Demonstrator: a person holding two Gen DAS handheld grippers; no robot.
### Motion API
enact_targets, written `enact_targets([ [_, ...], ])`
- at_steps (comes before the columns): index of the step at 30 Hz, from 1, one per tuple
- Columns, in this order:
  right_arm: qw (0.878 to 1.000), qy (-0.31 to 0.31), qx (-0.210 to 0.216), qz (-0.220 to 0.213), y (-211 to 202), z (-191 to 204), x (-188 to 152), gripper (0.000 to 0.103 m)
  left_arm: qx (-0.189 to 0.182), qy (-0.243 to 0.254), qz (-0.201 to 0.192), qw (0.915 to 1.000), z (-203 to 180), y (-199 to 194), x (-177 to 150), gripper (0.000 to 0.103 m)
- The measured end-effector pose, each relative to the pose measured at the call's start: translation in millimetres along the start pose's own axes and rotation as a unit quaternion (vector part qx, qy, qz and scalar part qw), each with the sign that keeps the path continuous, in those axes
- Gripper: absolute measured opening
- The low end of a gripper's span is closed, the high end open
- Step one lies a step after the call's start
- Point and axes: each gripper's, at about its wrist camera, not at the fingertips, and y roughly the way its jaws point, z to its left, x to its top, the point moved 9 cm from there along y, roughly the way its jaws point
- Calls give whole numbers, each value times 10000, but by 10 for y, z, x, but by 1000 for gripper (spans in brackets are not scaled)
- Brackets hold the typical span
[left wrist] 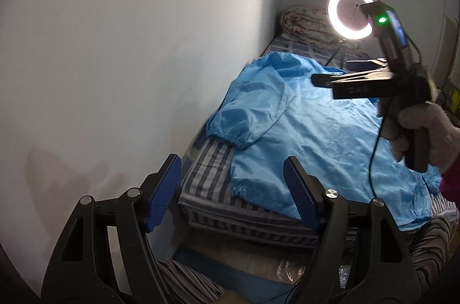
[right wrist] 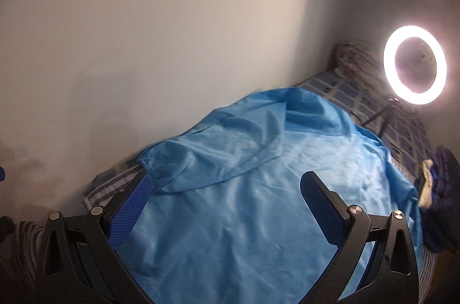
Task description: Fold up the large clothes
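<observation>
Garment: a big light-blue coat [left wrist: 322, 131] lies spread across the bed [left wrist: 207, 189], its body flat and lightly wrinkled, filling most of the mattress from the foot end up toward the pillow end.
Sleeve: one sleeve [left wrist: 244, 120] is laid back over the coat on the wall side, its gathered cuff just at the coat's edge, over the striped sheet.
Left gripper: the left gripper [left wrist: 230, 192] hangs in the air off the foot corner of the bed, its blue pads [left wrist: 162, 192] spread wide apart with nothing between them; it touches neither coat nor sheet.
Right gripper: the right gripper [right wrist: 227, 206] is held above the middle of the coat [right wrist: 258, 189], fingers wide apart and empty. From the left camera it shows side-on [left wrist: 339, 82], raised over the coat, a green lamp lit on its body.
Hand: a hand in a pale glove [left wrist: 425, 128] grips the right gripper's handle, a black cable trailing down from it.
Bed: striped sheet at the foot, blue checked cover farther up, pushed against the white wall [left wrist: 129, 45].
Ring light: a lit ring light [right wrist: 415, 65] stands on a small tripod on the far part of the bed.
Bedding: a rolled patterned quilt [left wrist: 304, 22] sits in the far corner behind the light.
Dark clothes: a dark blue bundle [right wrist: 442, 194] lies at the coat's right edge.
</observation>
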Motion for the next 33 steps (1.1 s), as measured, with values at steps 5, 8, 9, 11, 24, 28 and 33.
enact_targets([
  [5,9978,-300,529,249,370,416,-7,90,62,-199,61,9998,137,28,-52,76],
  [8,9904,-611,1148,462,626,796,-88,90,79,-318,140,9994,203,60,-89,76],
  [9,9874,-700,1307,552,711,915,-133,87,94,-330,151,9993,225,63,-106,76],
  [11,9812,-794,1590,754,874,1102,-228,76,121,-326,149,9993,263,82,-118,76],
  [24,9738,-1181,1076,1619,1939,1390,-657,71,120,-362,347,9987,369,240,-196,76],
  [28,9760,-908,1120,1634,1953,1336,-546,36,26,-390,407,9984,342,317,-199,76],
  [33,9743,-365,1535,1610,1804,1204,-360,10,-54,-313,375,9988,274,347,-163,68],
])
